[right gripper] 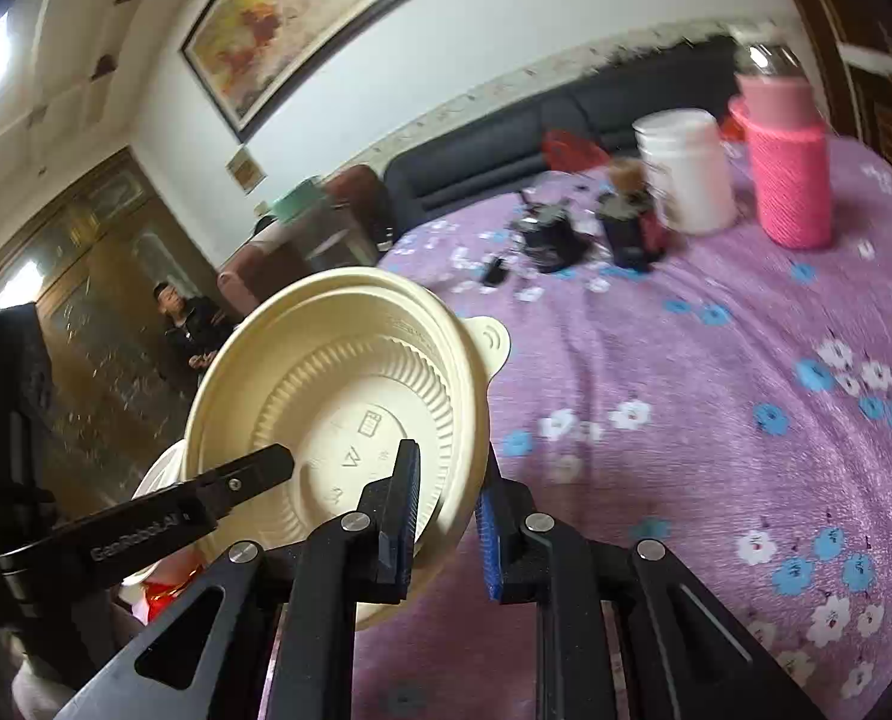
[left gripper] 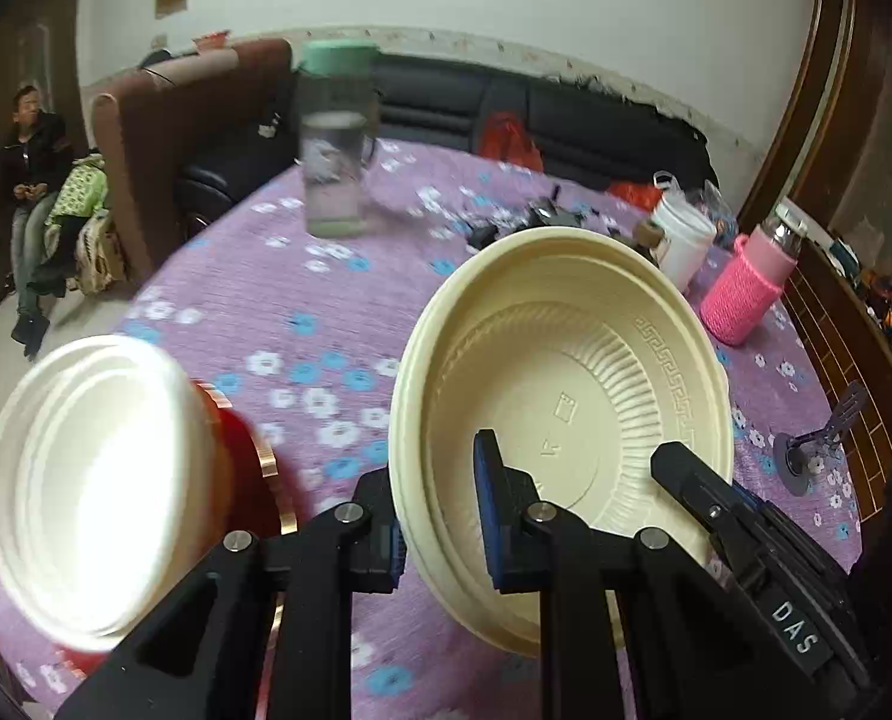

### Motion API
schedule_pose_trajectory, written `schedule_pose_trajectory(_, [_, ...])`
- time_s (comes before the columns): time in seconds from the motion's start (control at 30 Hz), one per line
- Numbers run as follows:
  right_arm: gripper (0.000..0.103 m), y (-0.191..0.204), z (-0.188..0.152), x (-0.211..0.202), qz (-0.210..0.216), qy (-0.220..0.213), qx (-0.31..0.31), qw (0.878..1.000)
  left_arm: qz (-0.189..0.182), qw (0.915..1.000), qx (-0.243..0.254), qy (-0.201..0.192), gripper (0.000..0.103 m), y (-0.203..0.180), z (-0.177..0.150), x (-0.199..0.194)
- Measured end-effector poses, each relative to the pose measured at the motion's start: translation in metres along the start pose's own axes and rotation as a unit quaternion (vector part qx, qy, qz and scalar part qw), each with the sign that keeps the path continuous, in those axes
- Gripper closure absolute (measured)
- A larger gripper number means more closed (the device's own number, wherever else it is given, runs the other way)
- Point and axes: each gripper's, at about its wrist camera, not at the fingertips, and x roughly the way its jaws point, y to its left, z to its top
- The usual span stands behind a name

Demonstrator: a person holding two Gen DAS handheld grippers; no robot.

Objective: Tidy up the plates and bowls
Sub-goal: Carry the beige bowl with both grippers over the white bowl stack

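A cream plastic bowl (left gripper: pixel 565 420) hangs tilted above the purple flowered table. My left gripper (left gripper: pixel 440 516) is shut on its left rim, one finger inside and one outside. My right gripper (right gripper: pixel 446 528) is shut on the opposite rim of the same bowl (right gripper: pixel 338 402). The right gripper's finger (left gripper: pixel 703 492) shows inside the bowl in the left wrist view. A white bowl (left gripper: pixel 92 486) sits blurred at the left, over a red plate with a gold rim (left gripper: pixel 254 480).
On the table (right gripper: pixel 715 420) stand a clear bottle with a green lid (left gripper: pixel 335 138), a white jar (right gripper: pixel 685 168), a pink knitted bottle (right gripper: pixel 787 162) and dark small items (right gripper: pixel 565 234). A person sits at the left (left gripper: pixel 32 180). Sofas stand behind the table.
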Motion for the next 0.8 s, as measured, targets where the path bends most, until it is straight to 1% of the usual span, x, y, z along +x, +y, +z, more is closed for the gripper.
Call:
schedule_pose_trajectory(0.13, [0.083,0.03,-0.005,-0.009,0.023,-0.009,-0.008,1.0,0.006,0.9997,-0.016,-0.017,0.084,0.024,-0.006,-0.026])
schedule_pose_trajectory(0.27, [0.083,0.064,-0.008,-0.006,0.037,0.003,-0.028,0.999,0.016,0.9986,-0.033,-0.038,0.084,0.054,-0.012,-0.052])
schedule_pose_trajectory(0.4, [0.083,0.092,-0.01,0.003,0.049,0.015,-0.04,0.998,0.029,0.9973,-0.046,-0.049,0.084,0.081,-0.018,-0.069])
schedule_pose_trajectory(0.7, [0.083,0.16,-0.02,0.032,0.048,0.036,-0.091,0.994,0.056,0.9932,-0.091,-0.047,0.084,0.149,-0.023,-0.078])
schedule_pose_trajectory(0.8, [0.083,0.177,-0.023,0.041,0.047,0.044,-0.102,0.993,0.063,0.992,-0.099,-0.045,0.084,0.164,-0.023,-0.078])
